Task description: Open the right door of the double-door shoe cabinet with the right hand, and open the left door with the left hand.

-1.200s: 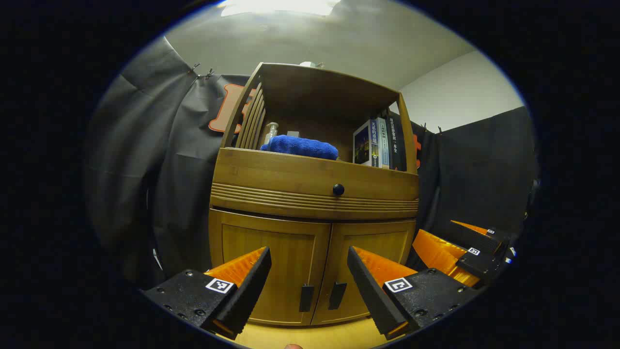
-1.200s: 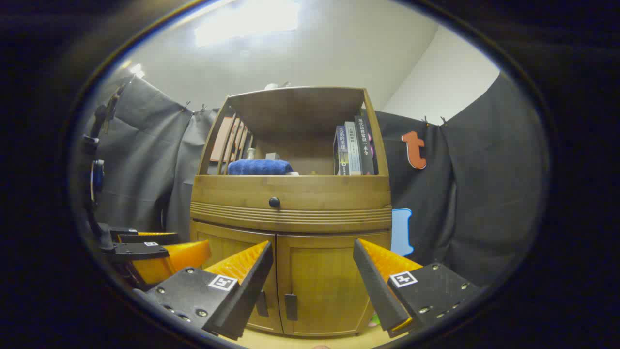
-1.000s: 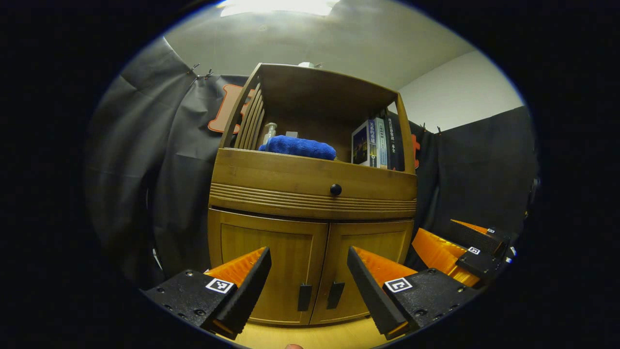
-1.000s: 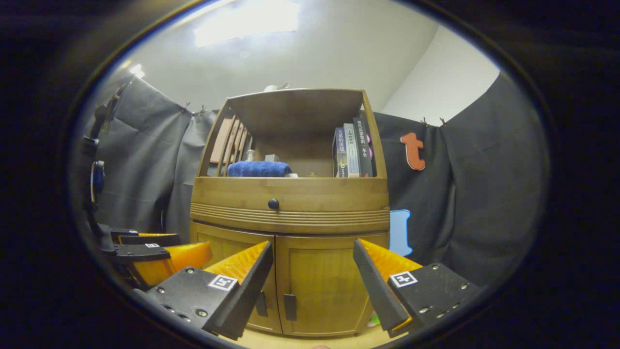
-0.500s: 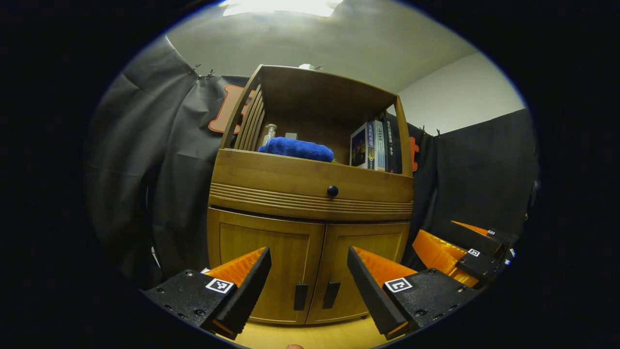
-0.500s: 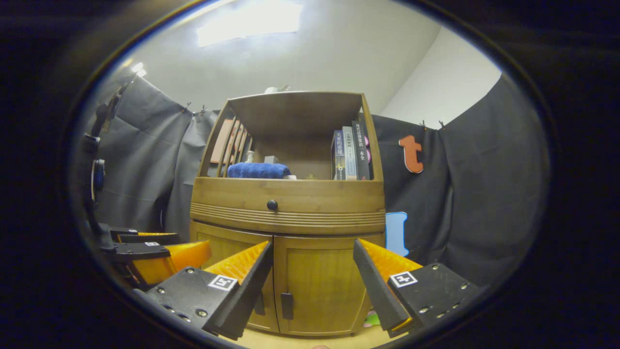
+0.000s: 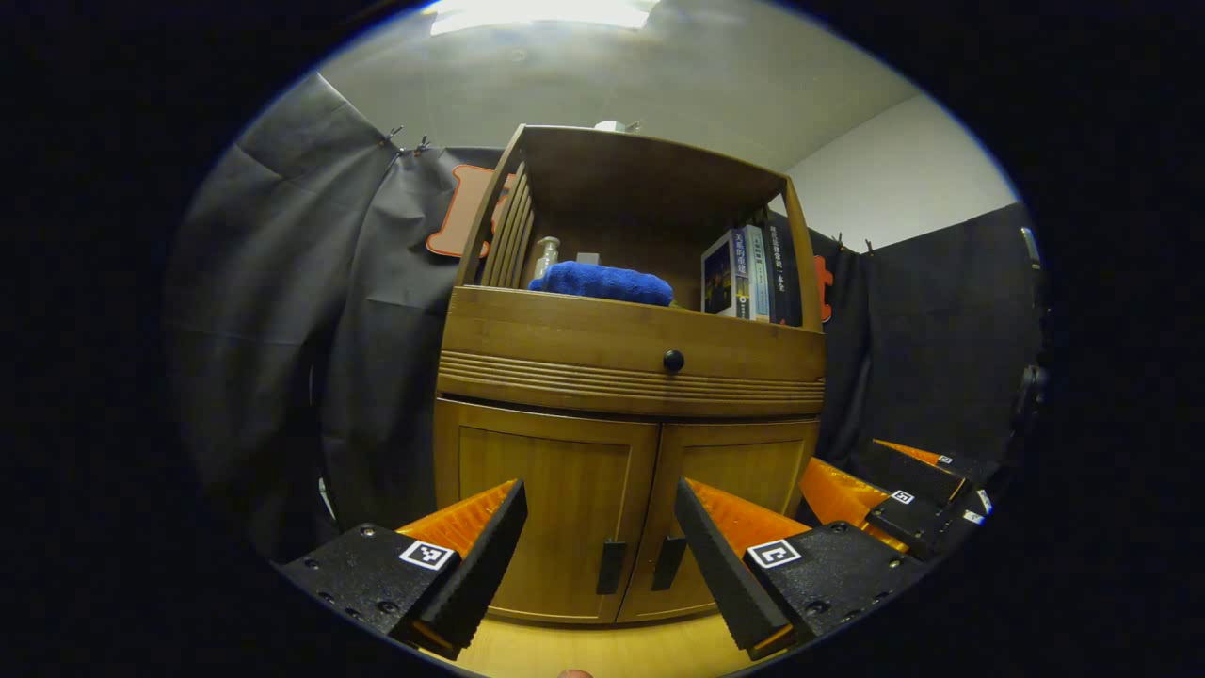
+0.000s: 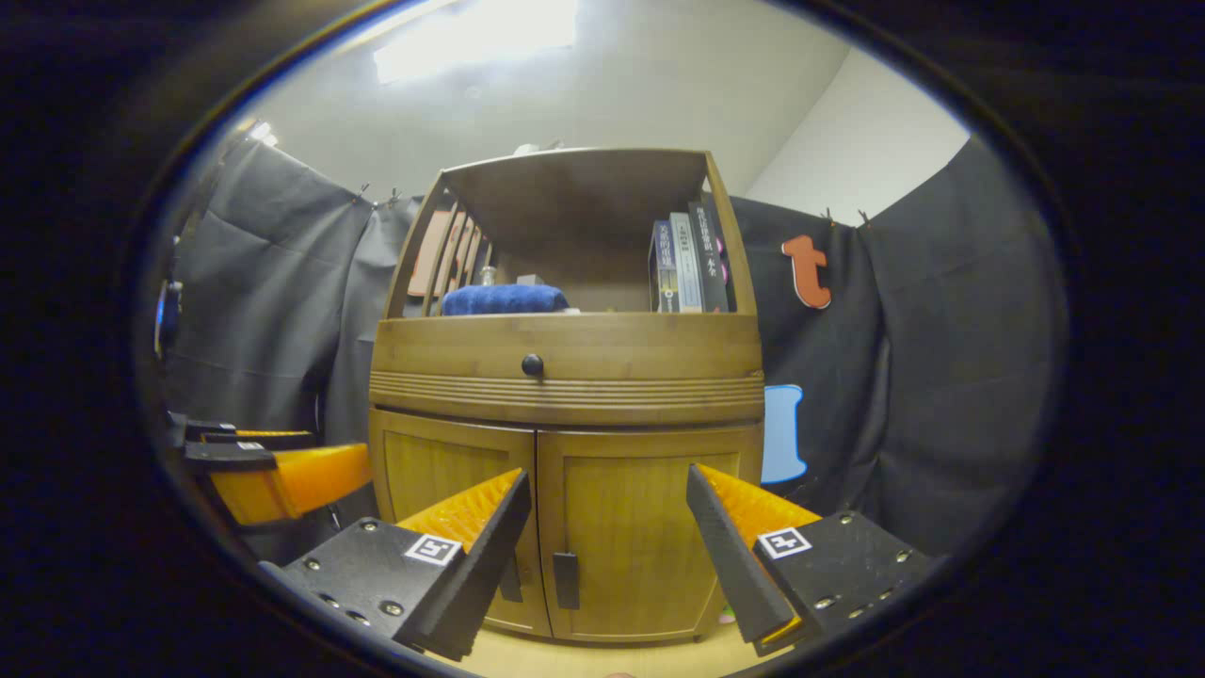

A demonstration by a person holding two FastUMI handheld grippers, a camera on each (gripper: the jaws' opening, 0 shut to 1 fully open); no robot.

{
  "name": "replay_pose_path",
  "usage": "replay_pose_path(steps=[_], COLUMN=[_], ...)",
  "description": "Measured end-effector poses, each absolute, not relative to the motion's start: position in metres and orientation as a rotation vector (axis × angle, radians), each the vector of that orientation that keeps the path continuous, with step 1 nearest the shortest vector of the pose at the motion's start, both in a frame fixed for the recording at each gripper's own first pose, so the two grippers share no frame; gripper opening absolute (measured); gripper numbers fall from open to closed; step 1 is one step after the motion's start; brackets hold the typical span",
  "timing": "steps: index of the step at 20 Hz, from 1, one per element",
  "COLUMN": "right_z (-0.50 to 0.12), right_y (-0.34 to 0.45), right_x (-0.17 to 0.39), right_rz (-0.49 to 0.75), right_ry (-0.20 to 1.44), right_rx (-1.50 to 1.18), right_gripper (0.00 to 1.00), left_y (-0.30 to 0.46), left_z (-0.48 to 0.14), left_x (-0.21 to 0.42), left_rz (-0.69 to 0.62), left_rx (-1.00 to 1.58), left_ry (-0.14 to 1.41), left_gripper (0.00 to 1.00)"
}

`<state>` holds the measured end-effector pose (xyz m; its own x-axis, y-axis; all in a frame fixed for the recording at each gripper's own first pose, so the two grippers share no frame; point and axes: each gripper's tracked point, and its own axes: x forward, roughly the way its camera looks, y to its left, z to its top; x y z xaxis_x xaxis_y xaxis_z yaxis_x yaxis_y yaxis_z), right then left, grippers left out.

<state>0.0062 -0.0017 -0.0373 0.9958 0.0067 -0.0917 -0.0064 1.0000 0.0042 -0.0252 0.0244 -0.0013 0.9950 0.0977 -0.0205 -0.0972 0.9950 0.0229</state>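
Observation:
The wooden shoe cabinet point(image 7: 631, 339) stands upright ahead, its left door point(image 7: 546, 499) and right door point(image 7: 744, 466) both closed. Two dark handles point(image 7: 611, 566) point(image 7: 667, 562) sit side by side at the middle seam. My left gripper point(image 7: 599, 486) is open and empty, short of the doors and pointing at the seam. In the right gripper view, my right gripper point(image 8: 608, 473) is open and empty in front of the right door point(image 8: 631, 508), whose handle point(image 8: 565, 580) shows between the fingers. The right gripper point(image 7: 890, 490) appears low right in the left gripper view, and the left gripper point(image 8: 273, 476) low left in the right gripper view.
Above the doors is a drawer with a black knob point(image 7: 673, 360). The open shelf on top holds a blue towel point(image 7: 602, 281), a small bottle point(image 7: 545, 254) and books point(image 7: 748, 273). Black cloth hangs on both sides and behind. A light wooden floor point(image 7: 602, 650) lies below.
Both cabinet views have shifted a little: the cabinet sits farther right in the left gripper view and slightly larger in the right one. Doors stay closed and both grippers stay open.

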Motion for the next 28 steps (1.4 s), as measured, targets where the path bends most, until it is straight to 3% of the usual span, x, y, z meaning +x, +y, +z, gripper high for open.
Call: replay_pose_path(steps=[7, 11, 13, 15, 16, 23, 24, 26, 28], right_z=[-0.115, -0.161, -0.186, -0.203, -0.217, -0.249, -0.252, -0.256, -0.257], right_y=[0.021, 0.036, 0.043, 0.043, 0.045, 0.05, 0.05, 0.05, 0.051], right_x=[0.045, 0.069, 0.081, 0.086, 0.093, 0.112, 0.114, 0.114, 0.117], right_rz=[0.046, 0.062, 0.067, 0.057, 0.064, 0.061, 0.06, 0.059, 0.048], right_ry=[0.271, 0.362, 0.41, 0.449, 0.464, 0.508, 0.515, 0.519, 0.519], right_rx=[0.012, -0.005, -0.013, -0.022, -0.016, -0.032, -0.033, -0.036, -0.038], right_gripper=[1.0, 0.74, 0.67, 0.67, 0.58, 0.55, 0.42, 0.47, 0.29], left_y=[0.087, 0.119, 0.135, 0.147, 0.153, 0.175, 0.177, 0.181, 0.184], left_z=[0.004, 0.007, 0.008, 0.009, 0.01, 0.013, 0.014, 0.017, 0.017], left_x=[-0.044, -0.053, -0.057, -0.06, -0.06, -0.07, -0.072, -0.076, -0.081], left_rz=[0.269, 0.368, 0.413, 0.447, 0.462, 0.528, 0.533, 0.545, 0.558], left_rx=[0.069, 0.092, 0.104, 0.112, 0.117, 0.141, 0.143, 0.15, 0.155], left_ry=[0.018, 0.017, 0.016, 0.015, 0.014, 0.011, 0.012, 0.011, 0.008], left_gripper=[0.97, 0.97, 0.97, 0.97, 0.97, 0.95, 0.97, 0.95, 0.95])
